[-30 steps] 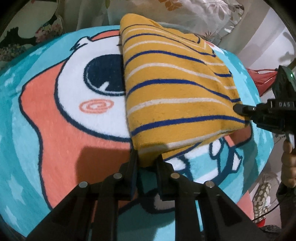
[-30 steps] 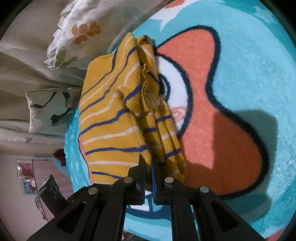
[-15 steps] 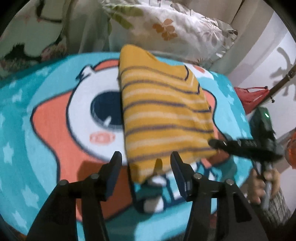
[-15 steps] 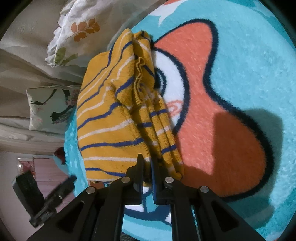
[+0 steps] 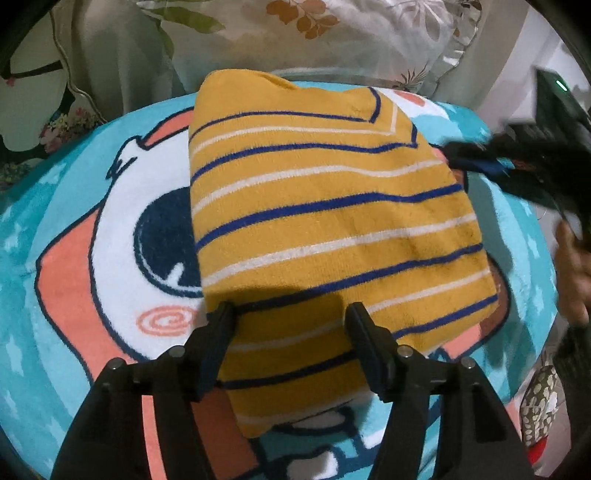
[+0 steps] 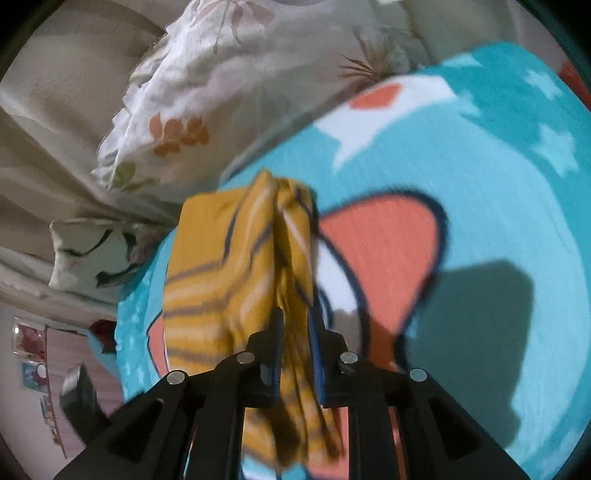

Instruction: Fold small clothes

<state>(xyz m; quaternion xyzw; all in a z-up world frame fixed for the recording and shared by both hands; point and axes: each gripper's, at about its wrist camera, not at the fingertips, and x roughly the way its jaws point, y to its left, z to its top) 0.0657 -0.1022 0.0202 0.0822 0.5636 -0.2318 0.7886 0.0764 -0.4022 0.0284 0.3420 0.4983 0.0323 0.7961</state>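
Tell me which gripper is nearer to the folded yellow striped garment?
Right. The right gripper has the yellow striped garment's edge between its opening jaws; the left gripper, also opening, is above its near end, apart.

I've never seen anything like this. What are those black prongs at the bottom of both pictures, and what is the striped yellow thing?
No robot here: a person holds a two-finger gripper in each hand, each carrying a camera that looks along its fingers. One picture comes from the left gripper, the other from the right gripper. The folded yellow striped garment lies on a turquoise cartoon blanket, with floral pillows behind. The left jaws are opening above the cloth, not pressing it. The right jaws are opening too, with a fold of the garment between them.
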